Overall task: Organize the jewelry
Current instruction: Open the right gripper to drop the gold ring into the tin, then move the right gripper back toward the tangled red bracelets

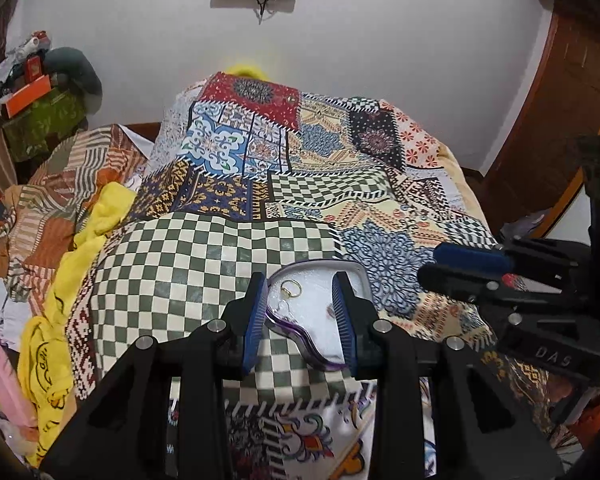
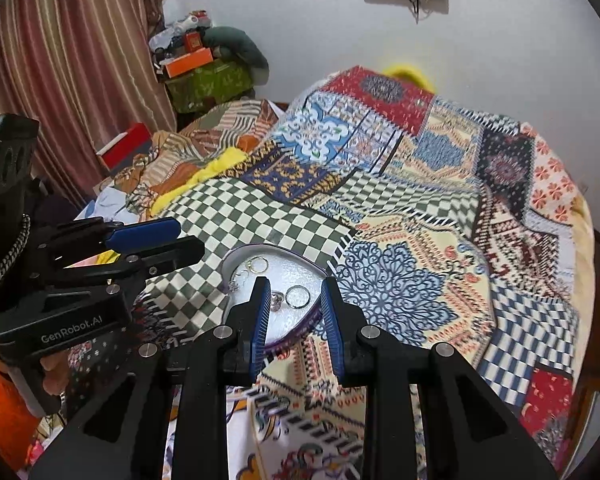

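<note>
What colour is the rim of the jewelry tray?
Purple, around a white inside; the tray rim shows best in the right wrist view.

A tray (image 2: pixel 236 258) lies on the bedspread (image 2: pixel 412 208), with rings (image 2: pixel 298 296) and other small jewelry (image 2: pixel 257 265) inside it. The left gripper (image 1: pixel 300 316) hangs over the tray's near left part, and the right gripper (image 2: pixel 296 312) over its near right rim, the two side by side. Behind the bedspread stands the wall (image 2: pixel 300 20), and crumpled cloth (image 2: pixel 204 148) lies to its left.
</note>
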Available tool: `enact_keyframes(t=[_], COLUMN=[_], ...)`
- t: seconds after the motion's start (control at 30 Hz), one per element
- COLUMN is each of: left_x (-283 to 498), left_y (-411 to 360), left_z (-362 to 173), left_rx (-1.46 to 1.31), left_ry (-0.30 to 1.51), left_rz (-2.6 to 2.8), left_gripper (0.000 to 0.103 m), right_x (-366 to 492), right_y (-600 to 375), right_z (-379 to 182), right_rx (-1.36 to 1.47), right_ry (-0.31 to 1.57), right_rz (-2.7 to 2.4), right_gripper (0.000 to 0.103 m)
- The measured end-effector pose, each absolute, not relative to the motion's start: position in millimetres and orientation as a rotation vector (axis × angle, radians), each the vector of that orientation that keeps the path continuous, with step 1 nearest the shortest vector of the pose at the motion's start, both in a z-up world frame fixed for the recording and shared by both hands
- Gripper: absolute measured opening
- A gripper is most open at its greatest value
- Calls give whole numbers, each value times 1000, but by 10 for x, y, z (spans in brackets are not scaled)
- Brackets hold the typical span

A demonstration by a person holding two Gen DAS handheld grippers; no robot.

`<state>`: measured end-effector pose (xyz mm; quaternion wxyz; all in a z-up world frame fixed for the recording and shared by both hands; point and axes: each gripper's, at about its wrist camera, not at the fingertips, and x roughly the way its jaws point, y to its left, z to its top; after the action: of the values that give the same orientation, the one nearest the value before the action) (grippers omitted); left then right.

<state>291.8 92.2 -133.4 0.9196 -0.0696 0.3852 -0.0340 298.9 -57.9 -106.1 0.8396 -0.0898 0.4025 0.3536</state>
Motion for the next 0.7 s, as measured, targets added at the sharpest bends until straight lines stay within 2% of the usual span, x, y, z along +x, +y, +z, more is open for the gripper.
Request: enact_keyframes(t=[0.4, 0.5, 0.7], left_x=[2321, 2177, 1967], left_y=[612, 532, 401], left_z=[-1006, -968, -927], left_rx=[-82, -67, -55], left_ry=[738, 726, 716], left_rz=[-94, -99, -118], left_gripper=[34, 39, 39], right_x=[2401, 2286, 2109], right_y=[-970, -1065, -1246], right_z=[-584, -540, -558], right_rx=[-181, -185, -175], right_ry=[703, 676, 673], right_rz=[735, 725, 713], right_gripper=[24, 24, 24])
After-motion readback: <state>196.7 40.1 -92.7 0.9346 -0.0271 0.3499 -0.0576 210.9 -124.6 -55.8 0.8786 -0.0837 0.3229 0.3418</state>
